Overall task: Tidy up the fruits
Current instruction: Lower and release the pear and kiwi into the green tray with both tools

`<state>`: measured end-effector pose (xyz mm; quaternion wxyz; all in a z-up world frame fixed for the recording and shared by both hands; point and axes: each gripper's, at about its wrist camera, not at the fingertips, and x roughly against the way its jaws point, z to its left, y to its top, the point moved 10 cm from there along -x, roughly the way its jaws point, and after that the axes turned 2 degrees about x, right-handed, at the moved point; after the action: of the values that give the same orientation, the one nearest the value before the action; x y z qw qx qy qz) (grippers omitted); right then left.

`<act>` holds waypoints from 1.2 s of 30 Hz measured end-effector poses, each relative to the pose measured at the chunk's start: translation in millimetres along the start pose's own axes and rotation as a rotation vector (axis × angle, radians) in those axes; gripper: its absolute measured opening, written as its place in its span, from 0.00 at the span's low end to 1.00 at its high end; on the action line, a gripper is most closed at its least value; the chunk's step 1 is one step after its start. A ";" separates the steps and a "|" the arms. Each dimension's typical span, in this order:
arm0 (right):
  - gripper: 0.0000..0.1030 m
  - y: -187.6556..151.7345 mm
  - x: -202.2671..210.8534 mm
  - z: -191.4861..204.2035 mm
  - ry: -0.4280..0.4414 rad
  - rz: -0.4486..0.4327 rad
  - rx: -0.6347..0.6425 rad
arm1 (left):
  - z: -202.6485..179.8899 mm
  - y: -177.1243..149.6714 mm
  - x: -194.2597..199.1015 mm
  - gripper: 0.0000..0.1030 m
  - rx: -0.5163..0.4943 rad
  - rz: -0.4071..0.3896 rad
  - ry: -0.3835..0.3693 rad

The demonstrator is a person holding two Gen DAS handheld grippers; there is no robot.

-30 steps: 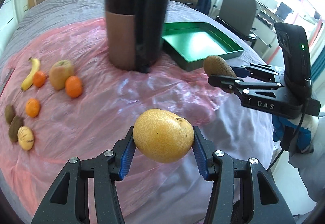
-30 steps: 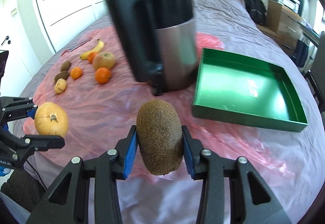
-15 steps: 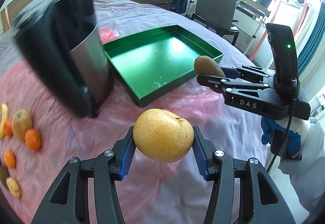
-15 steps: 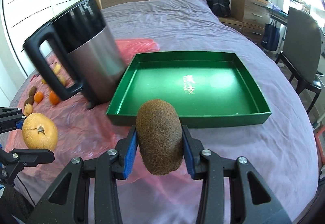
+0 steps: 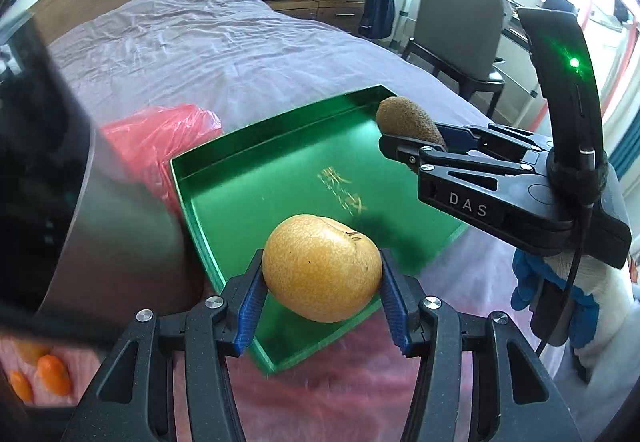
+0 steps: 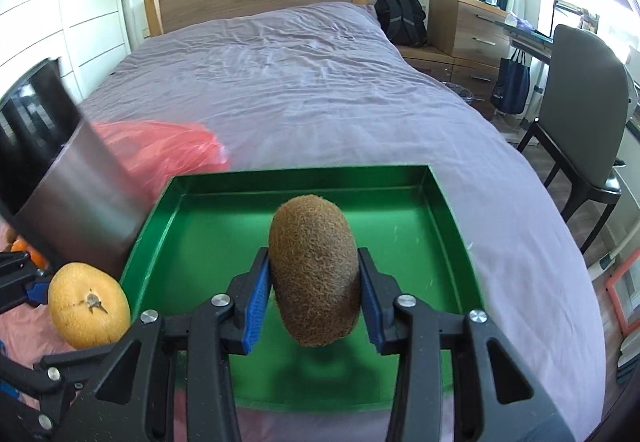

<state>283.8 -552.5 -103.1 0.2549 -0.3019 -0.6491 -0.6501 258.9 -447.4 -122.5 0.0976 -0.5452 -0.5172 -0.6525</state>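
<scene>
While both fruits hang over the tray, the holds read as follows.
Right fingers (image 6: pixel 372 302): clamped on the sides of the kiwi (image 6: pixel 314 274), long axis upright, so its lower end is free to meet the tray floor first.
Left fingers (image 5: pixel 394 302): clamped across the yellow pear (image 5: pixel 322 268) at its widest, which likely keeps the round fruit from rolling out.
Right gripper (image 6: pixel 314 296): over the middle of the green tray (image 6: pixel 448 209), kiwi clear of the floor.
Left gripper (image 5: pixel 320 306): over the tray's near corner, pear not yet set down.
Kettle (image 6: pixel 76 201): just beside the tray's left wall, so that side is tight.
Oranges (image 5: pixel 52 384): on the pink sheet (image 5: pixel 160 137), probably waiting their turn.
</scene>
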 end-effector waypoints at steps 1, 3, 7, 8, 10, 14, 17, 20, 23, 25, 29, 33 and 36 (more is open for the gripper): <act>0.56 3.7 -7.9 -4.3 -0.007 0.007 0.000 | 2.9 5.5 -9.3 0.46 0.010 0.003 0.016; 0.56 10.2 -26.2 -14.3 -0.019 0.028 -0.009 | 10.1 10.6 -24.9 0.46 0.045 0.019 0.028; 0.56 9.6 -59.1 -33.5 -0.048 0.086 -0.036 | 21.9 16.1 -53.6 0.46 0.098 0.055 0.054; 0.56 8.4 -65.3 -37.1 -0.057 0.099 -0.042 | 23.8 16.0 -58.6 0.46 0.103 0.062 0.059; 0.56 5.7 -74.7 -43.7 -0.065 0.118 -0.054 | 28.0 14.7 -65.7 0.46 0.110 0.066 0.072; 0.56 -1.0 -83.3 -48.4 -0.076 0.146 -0.057 | 32.0 10.2 -79.3 0.46 0.126 0.086 0.067; 0.56 -4.8 -87.4 -48.9 -0.078 0.166 -0.055 | 33.9 5.4 -88.4 0.46 0.140 0.105 0.063; 0.57 -8.0 -89.9 -50.5 -0.083 0.177 -0.063 | 33.4 4.2 -89.2 0.46 0.141 0.102 0.060; 0.58 -9.3 -91.0 -50.6 -0.089 0.186 -0.059 | 32.9 4.1 -88.8 0.46 0.136 0.106 0.061; 0.58 -9.9 -90.3 -50.3 -0.095 0.189 -0.057 | 32.5 5.8 -89.4 0.46 0.128 0.107 0.067; 0.64 -11.0 -89.9 -50.9 -0.101 0.189 -0.074 | 27.5 8.8 -82.1 0.52 0.095 0.089 0.086; 0.89 -8.6 -77.8 -50.9 -0.107 0.161 -0.090 | 21.3 15.5 -64.7 0.57 0.068 0.054 0.112; 0.96 0.9 -55.8 -51.2 -0.114 0.114 -0.098 | 11.5 17.8 -44.7 0.59 0.048 0.026 0.104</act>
<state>319.7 -607.0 -141.5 0.2387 -0.3870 -0.6118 -0.6473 295.5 -465.9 -150.2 0.1461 -0.5146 -0.5199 -0.6660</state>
